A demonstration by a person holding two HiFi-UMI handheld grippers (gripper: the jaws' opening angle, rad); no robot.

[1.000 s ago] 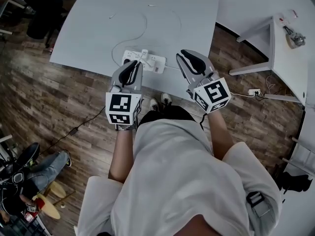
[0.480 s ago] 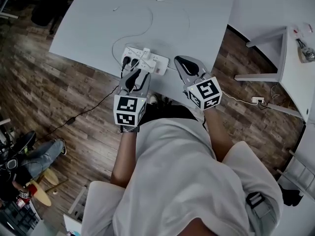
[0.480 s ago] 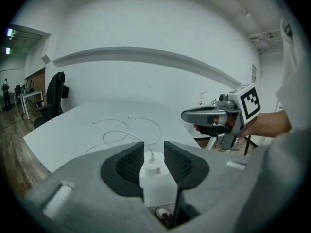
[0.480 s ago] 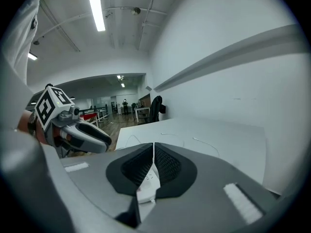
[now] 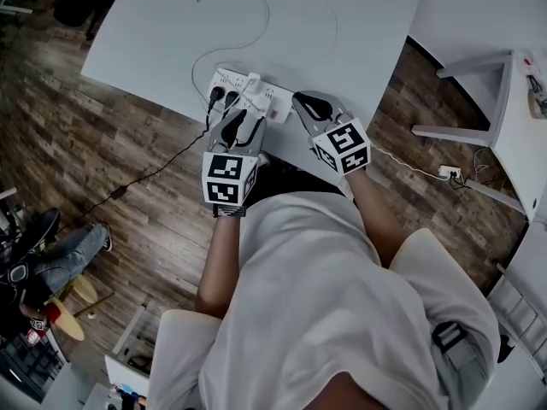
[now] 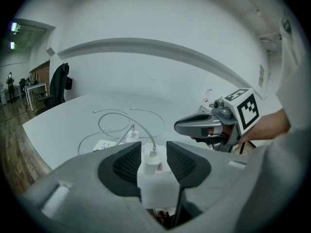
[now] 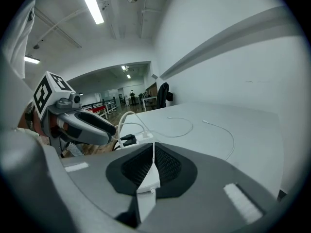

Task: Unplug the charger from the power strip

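A white power strip lies near the front edge of the white table. A white charger stands plugged into it, and its thin cable loops away over the table. My left gripper hangs just in front of the strip. Its jaws are opening, and in the left gripper view the charger shows in the gap, untouched. To the right of the strip, my right gripper has its pads together with nothing in them.
Two black plugs sit in the strip's left end, and a black cord drops to the wooden floor. A second small charger stands farther along the strip. A white desk stands right; a seated person is lower left.
Both grippers have sunk towards the table and closed in on the power strip. The left jaws, shut a second ago, have spread apart.
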